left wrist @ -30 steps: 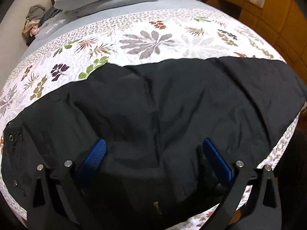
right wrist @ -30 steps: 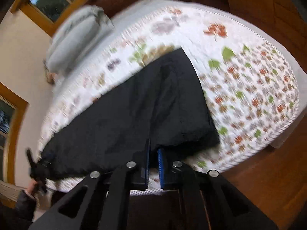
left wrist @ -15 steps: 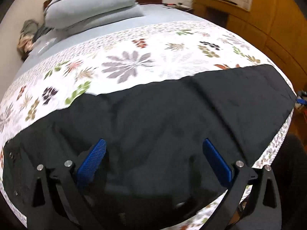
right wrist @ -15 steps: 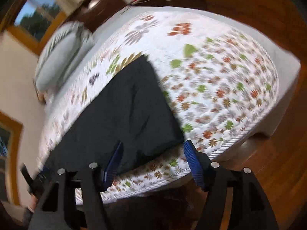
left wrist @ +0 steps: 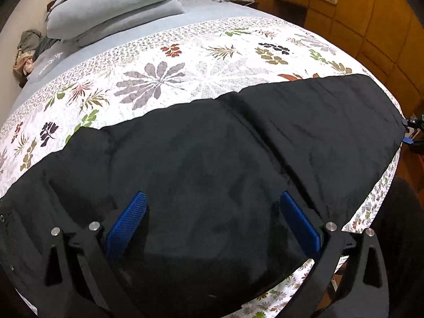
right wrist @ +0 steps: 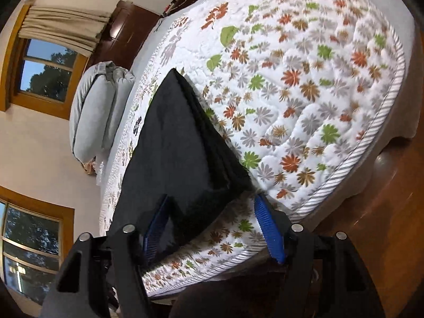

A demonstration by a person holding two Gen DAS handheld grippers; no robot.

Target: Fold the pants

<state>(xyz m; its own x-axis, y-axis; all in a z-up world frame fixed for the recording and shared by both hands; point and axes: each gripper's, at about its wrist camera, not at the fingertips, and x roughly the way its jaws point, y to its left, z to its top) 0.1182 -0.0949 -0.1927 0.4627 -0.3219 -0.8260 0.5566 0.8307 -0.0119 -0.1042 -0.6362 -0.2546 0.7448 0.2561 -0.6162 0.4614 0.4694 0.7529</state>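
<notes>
Black pants (left wrist: 212, 153) lie flat in a long band across the near edge of a floral quilt (left wrist: 185, 61), waist end at the left, leg ends at the right. My left gripper (left wrist: 212, 209) is open and empty, hovering over the middle of the pants. In the right wrist view the pants (right wrist: 175, 143) run away from the camera, and my right gripper (right wrist: 212, 214) is open and empty, its fingers on either side of the near leg-end corner. The right gripper also shows small at the far right of the left wrist view (left wrist: 412, 132).
Stacked grey pillows (left wrist: 114, 2) and a bundle of clothes (left wrist: 26, 50) lie at the head of the bed. Wooden cabinets (left wrist: 371, 26) stand to the right. Dark wood floor (right wrist: 384, 225) lies beyond the mattress edge (right wrist: 344, 167). Windows (right wrist: 45, 69) are in the left wall.
My right gripper opened and let go of the leg end. The pants now lie smoother and flatter. The left gripper stayed open and drew back slightly.
</notes>
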